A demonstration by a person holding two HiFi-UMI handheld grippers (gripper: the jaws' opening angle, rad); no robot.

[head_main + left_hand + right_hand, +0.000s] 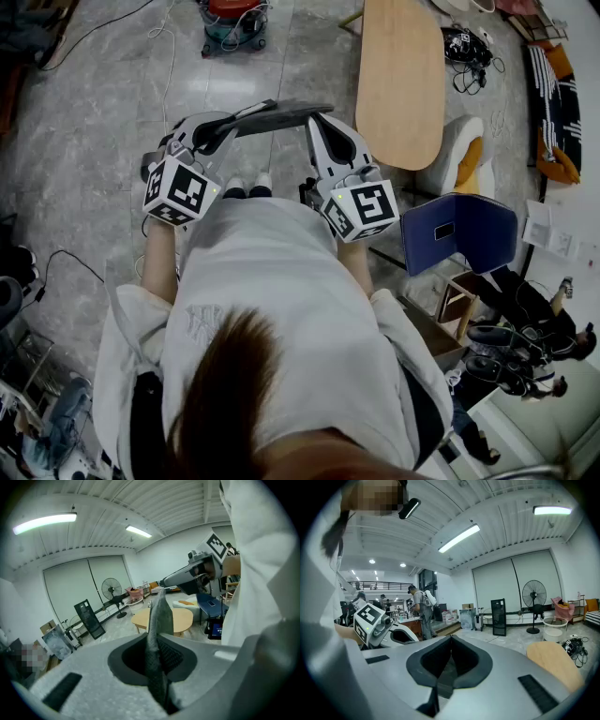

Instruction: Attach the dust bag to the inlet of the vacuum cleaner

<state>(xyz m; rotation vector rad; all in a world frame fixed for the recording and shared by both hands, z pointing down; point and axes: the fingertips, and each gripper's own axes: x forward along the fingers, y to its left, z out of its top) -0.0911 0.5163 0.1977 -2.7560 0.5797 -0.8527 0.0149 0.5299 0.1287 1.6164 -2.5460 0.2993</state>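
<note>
The person holds both claws out in front, above the floor (94,112), with the bag (277,114) stretched flat between them in the air. The left claw (218,131) is clenched on one end of the bag: in the left gripper view its jaws (155,641) pinch a fold of grey mesh (159,616) that stands up past the tips. The right claw (319,122) is clenched on the other end; in the right gripper view its jaws (451,639) are together with a thin dark strip of bag (442,677) between the pads. The vacuum (234,23) stands on the floor well ahead of the claws, apart from the bag, left of a wooden table (401,80).
</note>
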